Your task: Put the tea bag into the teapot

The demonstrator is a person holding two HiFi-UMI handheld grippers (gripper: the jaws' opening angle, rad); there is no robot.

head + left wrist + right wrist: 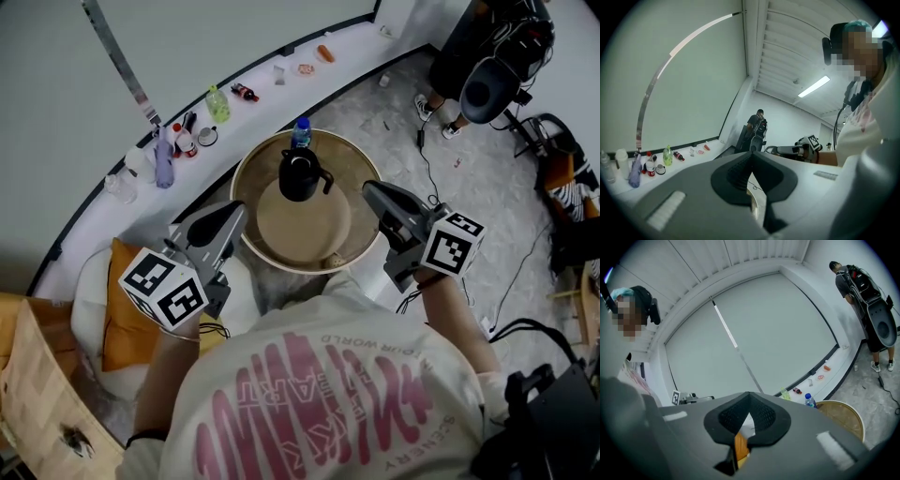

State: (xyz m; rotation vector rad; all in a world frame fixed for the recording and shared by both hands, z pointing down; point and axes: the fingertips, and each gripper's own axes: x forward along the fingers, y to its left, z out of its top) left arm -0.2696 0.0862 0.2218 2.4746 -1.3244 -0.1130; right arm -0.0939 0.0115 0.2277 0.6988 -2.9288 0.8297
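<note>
A person stands over a round table [361, 150] with a gripper in each hand. The right gripper [371, 188] has its jaws pressed together on a small white and orange packet, judged to be the tea bag [740, 444], which is pinched deep between the pads. The left gripper [236, 212] is closed on nothing.

A black teapot [300, 174] stands ahead of both grippers and between them, ahead and to the left of the right gripper. A water bottle [300, 132] stands just beyond the teapot.

The step in hand appears to be carrying the tea bag to the pot. Next, the right gripper must come over the pot's mouth and let go. Whether a lid covers the mouth cannot be told.
</note>
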